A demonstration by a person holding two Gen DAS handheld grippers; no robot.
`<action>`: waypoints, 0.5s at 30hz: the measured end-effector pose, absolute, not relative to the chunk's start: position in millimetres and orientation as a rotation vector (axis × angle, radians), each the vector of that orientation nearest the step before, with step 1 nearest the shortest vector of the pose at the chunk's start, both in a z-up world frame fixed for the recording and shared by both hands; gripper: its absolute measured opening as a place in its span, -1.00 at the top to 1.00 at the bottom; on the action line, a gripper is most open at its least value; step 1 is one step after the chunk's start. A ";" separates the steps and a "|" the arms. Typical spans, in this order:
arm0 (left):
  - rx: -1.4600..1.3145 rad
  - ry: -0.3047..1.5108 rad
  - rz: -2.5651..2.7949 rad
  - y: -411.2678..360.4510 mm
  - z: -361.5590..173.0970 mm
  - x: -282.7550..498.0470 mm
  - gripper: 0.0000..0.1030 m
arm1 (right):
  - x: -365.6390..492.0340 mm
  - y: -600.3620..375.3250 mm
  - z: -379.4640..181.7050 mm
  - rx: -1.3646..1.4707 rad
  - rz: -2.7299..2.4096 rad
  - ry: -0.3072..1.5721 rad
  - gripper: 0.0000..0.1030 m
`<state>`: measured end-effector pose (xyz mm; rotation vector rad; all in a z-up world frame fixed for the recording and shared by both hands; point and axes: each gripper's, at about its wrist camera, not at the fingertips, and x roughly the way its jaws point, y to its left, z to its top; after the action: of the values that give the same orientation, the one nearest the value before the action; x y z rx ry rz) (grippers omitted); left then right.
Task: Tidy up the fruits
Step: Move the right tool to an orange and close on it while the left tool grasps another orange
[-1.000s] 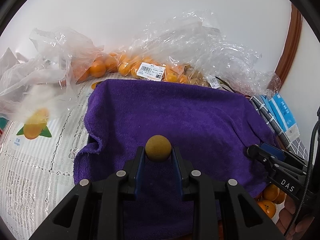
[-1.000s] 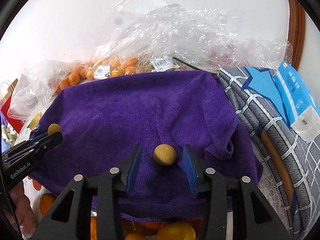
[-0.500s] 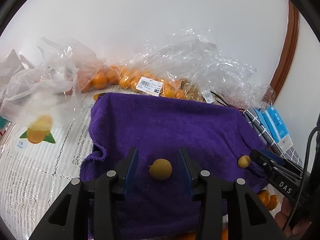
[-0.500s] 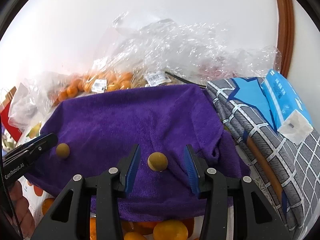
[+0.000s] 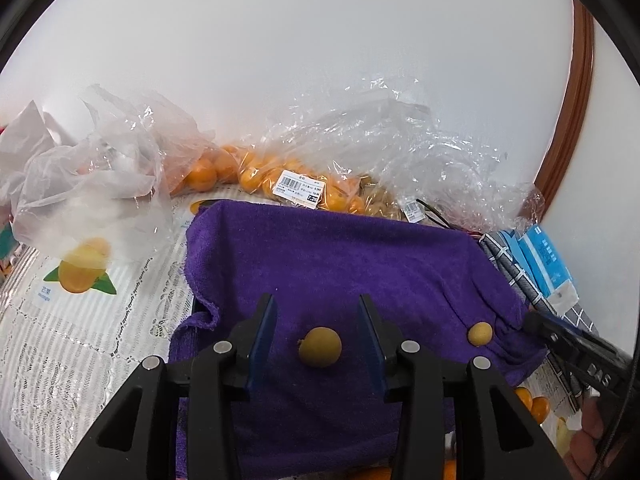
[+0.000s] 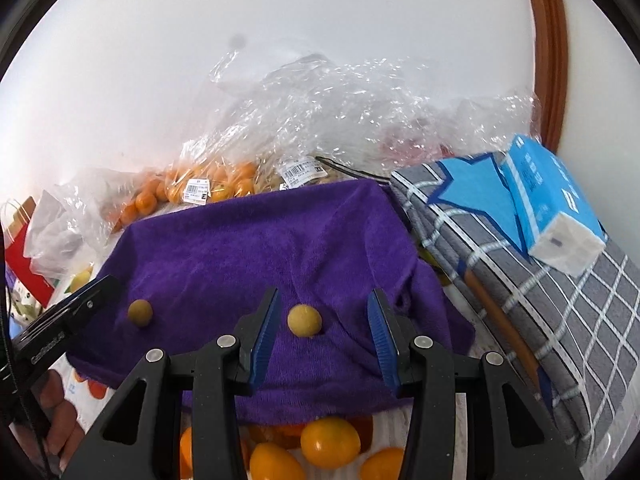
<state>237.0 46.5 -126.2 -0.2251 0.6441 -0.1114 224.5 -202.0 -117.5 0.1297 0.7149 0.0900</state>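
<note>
Your left tongs (image 5: 318, 334) have just been opening and now stand apart; a brown fruit (image 5: 320, 347) lies between them on the purple towel (image 5: 340, 264), touching neither pad. Your right tongs (image 6: 323, 330) are likewise apart around a second fruit (image 6: 304, 320), clear of both pads. Beyond both tongs, bagged oranges (image 5: 256, 174) sit against the wall.

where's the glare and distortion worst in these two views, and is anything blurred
Left wrist view: fisheye bends the brown wooden trim into a curve, black vignette at the corners; highlights glint on the clear plastic bags; the white wall is washed out. Right wrist view: same barrel bend and vignette, sparkle on the crumpled plastic; both small fruits on the purple towel look sharp.
</note>
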 end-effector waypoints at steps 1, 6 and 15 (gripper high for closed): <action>-0.231 0.645 -0.113 47.2 -126.0 237.3 0.25 | 220.4 -204.5 -117.7 0.128 0.089 0.719 0.13; -0.249 0.651 -0.116 49.9 -125.1 235.7 0.25 | 195.2 -215.6 -124.2 0.069 0.049 0.723 0.13; -0.206 0.617 -0.095 47.8 -115.1 219.5 0.17 | 154.9 -241.6 -137.6 0.089 0.035 0.729 0.13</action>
<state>219.5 47.8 -115.1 -0.2055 0.6171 -0.0949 154.9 -241.6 -137.6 0.0892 0.7285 0.0350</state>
